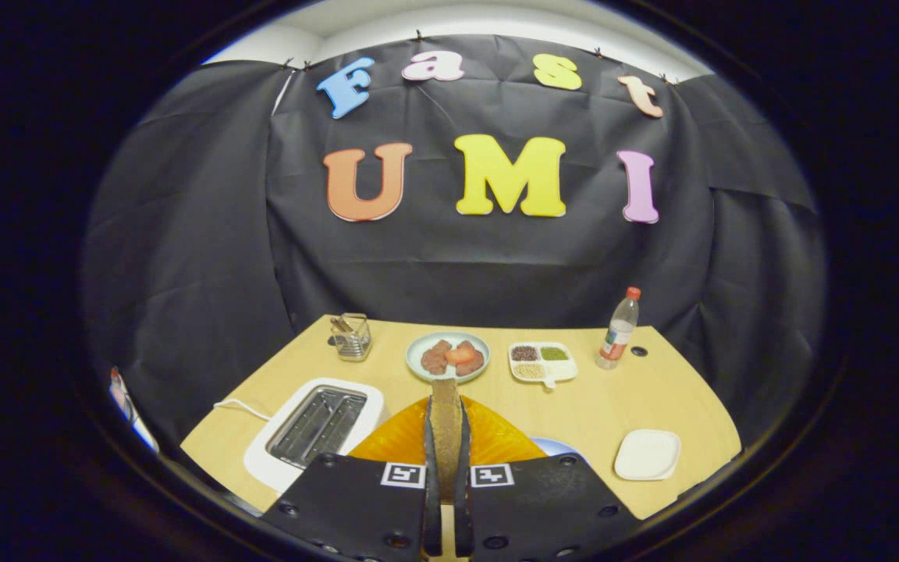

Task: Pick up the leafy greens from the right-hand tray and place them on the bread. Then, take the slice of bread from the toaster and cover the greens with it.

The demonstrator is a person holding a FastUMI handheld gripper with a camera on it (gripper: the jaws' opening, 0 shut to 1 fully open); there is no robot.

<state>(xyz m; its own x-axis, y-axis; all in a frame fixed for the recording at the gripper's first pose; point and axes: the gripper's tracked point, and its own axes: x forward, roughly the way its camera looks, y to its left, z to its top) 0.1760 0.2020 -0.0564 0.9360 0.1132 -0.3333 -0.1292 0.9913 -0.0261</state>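
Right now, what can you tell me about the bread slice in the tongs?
The bread slice is brown with a speckled, grainy crust edge. It stands upright and edge-on, clamped between the two fingers of the tongs. It hangs above the orange plate, just beside the white toaster. Its lower end is hidden.

No readable text on table objects. Bottle (620,329), right of centre in frame: label too small to read. Gripper (446,468), bottom centre: two square black-and-white coded markers on finger bases, no letters or numbers; fingers clamp bread slice (446,425) edge-on.
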